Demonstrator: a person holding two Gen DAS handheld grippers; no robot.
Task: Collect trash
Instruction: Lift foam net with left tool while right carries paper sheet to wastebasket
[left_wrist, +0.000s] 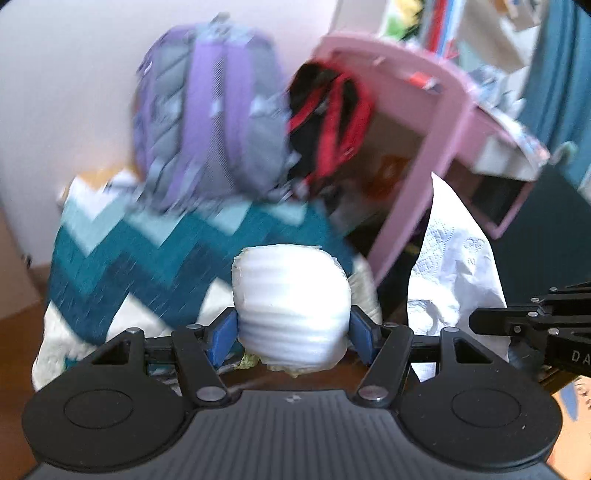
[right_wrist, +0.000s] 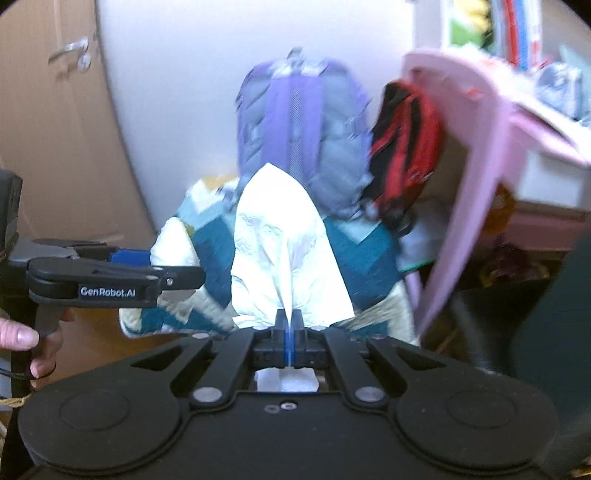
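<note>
My left gripper (left_wrist: 293, 328) is shut on a white ribbed foam wad (left_wrist: 291, 299); the blue pads press its two sides and it bulges up between them. My right gripper (right_wrist: 289, 325) is shut on a white paper tissue (right_wrist: 284, 251), which fans upward above the closed fingers, with a scrap showing below them. In the left wrist view the same tissue (left_wrist: 458, 258) hangs at the right, beside the right gripper's black finger (left_wrist: 517, 325). In the right wrist view the left gripper (right_wrist: 118, 275) reaches in from the left, held by a hand (right_wrist: 22, 338).
A purple and grey backpack (left_wrist: 210, 110) leans on a white wall, on a teal zigzag quilt (left_wrist: 122, 258). A red and black bag (left_wrist: 328, 122) hangs beside a pink desk (left_wrist: 417, 122) with clutter on top. A brown cupboard door (right_wrist: 48, 110) stands at left.
</note>
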